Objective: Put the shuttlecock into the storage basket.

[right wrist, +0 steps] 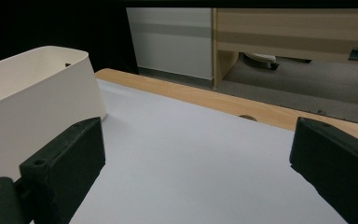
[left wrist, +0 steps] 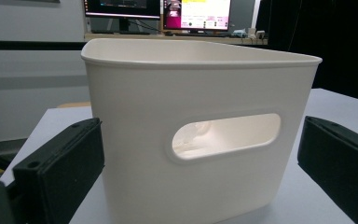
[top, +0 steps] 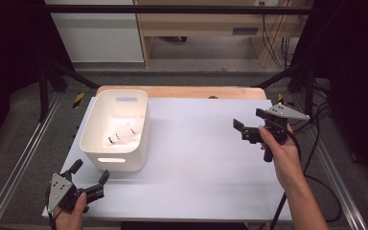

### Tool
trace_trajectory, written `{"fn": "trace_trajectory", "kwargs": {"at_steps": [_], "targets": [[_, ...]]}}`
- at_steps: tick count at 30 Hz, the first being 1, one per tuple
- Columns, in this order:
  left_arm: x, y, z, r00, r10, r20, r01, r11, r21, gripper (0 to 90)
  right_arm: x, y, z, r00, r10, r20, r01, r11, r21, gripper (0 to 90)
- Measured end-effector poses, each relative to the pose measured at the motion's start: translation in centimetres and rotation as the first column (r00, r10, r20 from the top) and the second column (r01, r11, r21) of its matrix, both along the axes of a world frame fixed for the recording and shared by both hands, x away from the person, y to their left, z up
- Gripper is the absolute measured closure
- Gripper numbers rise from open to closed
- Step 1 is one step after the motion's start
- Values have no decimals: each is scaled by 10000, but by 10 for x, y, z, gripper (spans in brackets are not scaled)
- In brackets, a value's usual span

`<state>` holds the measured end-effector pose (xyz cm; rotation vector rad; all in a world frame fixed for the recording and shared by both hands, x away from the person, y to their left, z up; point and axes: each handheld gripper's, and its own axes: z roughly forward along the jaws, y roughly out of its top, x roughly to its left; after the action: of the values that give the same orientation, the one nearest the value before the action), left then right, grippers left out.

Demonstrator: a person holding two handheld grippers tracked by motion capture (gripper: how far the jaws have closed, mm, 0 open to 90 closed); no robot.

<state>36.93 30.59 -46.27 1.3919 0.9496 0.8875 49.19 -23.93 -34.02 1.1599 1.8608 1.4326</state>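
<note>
So, high view, bin: a white plastic bin (top: 117, 130) with rounded corners and a slot handle in its near wall stands on the left part of the pale table (top: 196, 163).
High view, contents: a few small white shuttlecocks (top: 122, 134) with dark bands lie on the bin's floor.
High view, left gripper: the left gripper (top: 90, 178) is at the near left corner of the table, just near of the bin, jaws spread wide and holding nothing.
High view, right gripper: the right gripper (top: 241, 129) is held over the right side of the table, well apart from the bin, jaws apart and empty.
Left gripper view, bin: the bin (left wrist: 135, 140) stands close ahead between the two wide-open black jaws, not touched by them; its wall is smooth and cream-white, with a rolled rim and an oval handle slot (left wrist: 226, 135).
Right gripper view, bin: a corner of the bin (right wrist: 32, 102) stands at the far left, beyond the widely parted, empty jaws; bare table (right wrist: 191, 158) lies between them.
</note>
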Motion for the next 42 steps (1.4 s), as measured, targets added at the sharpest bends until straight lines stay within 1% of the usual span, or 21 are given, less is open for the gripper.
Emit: {"fn": "trace_trajectory", "kwargs": {"at_steps": [3, 7, 13, 17, 21, 32, 35, 40, 42], "targets": [[0, -1, 0, 10000, -45, 23, 45, 10000, 29, 5, -3, -1, -2, 9998, -42, 205, 43, 10000, -56, 37], [0, -2, 0, 9999, -118, 55, 118, 9999, 76, 5, -6, -3, -6, 9993, -56, 358, 59, 10000, -76, 37], [0, -4, 0, 9998, -201, 84, 199, 9996, 182, 5, -13, -6, -18, 9989, -60, 474, 63, 10000, -48, 37], [-1, -4, 0, 9996, -254, 102, 251, 9993, 269, 5, -19, -8, -26, 9983, -38, 578, 46, 9999, -135, 37], [-1, -4, 0, 9995, -271, 146, 267, 9992, 285, 5, -26, -12, -31, 9971, -89, 762, 93, 9999, -58, 37], [-1, -5, 0, 9993, -353, 138, 348, 9988, 349, 5, -47, -24, -48, 9963, -209, 830, 213, 9998, -42, 34], [-1, -5, 0, 9993, -357, 143, 352, 9989, 312, 5, -52, -27, -53, 9957, -191, 906, 203, 9997, -122, 34], [-2, -5, 0, 9991, -391, 148, 385, 9986, 369, 5, -62, -29, -58, 9947, -262, 990, 265, 9996, -17, 34], [-2, -5, 0, 9991, -407, 149, 401, 9985, 373, 5, -65, -30, -59, 9940, -264, 1064, 273, 9996, -63, 34]]}}
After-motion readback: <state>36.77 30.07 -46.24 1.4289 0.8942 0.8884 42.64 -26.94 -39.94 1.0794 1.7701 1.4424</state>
